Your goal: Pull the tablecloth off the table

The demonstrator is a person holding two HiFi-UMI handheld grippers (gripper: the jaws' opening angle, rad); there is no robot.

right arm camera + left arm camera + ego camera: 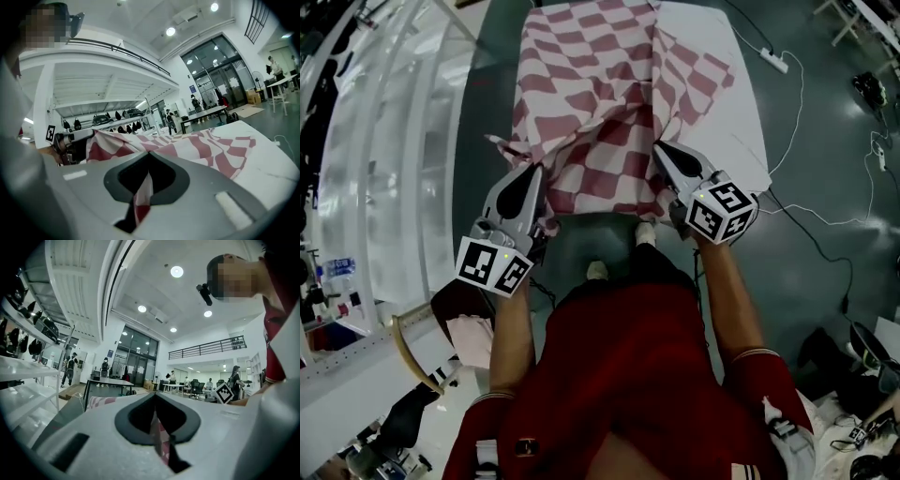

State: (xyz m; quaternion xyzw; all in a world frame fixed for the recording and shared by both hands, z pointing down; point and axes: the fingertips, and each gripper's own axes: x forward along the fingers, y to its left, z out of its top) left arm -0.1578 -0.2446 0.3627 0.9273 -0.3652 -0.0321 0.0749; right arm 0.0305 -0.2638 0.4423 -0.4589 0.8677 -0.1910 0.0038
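The red-and-white checked tablecloth (609,103) is seen in the upper middle of the head view. It lies on the white table (741,122), rumpled and gathered into folds towards the near edge. A strip of bare table top is exposed along the right side, while the far part of the cloth remains spread on the surface.

The left gripper (540,172) is closed on the near hem at the lower left of the cloth. In the left gripper view a thin fold of checked fabric (160,433) is pinched between the jaws, which stand almost together. The right gripper (660,148) is closed on the hem at the lower right. In the right gripper view a similar fold (142,194) is clamped between its narrow jaws, and the rest of the cloth is seen stretching away over the table behind.

The step in hand is judged to be the pull itself, with the grasp made on both sides and the cloth only partly drawn off. For the next move, both grips would need to be kept firm and the two grippers drawn back towards the person together and evenly, so that the cloth slides off the near edge without skewing or slipping out of one pinch. Enough backward travel would be needed for the far end to clear the table.
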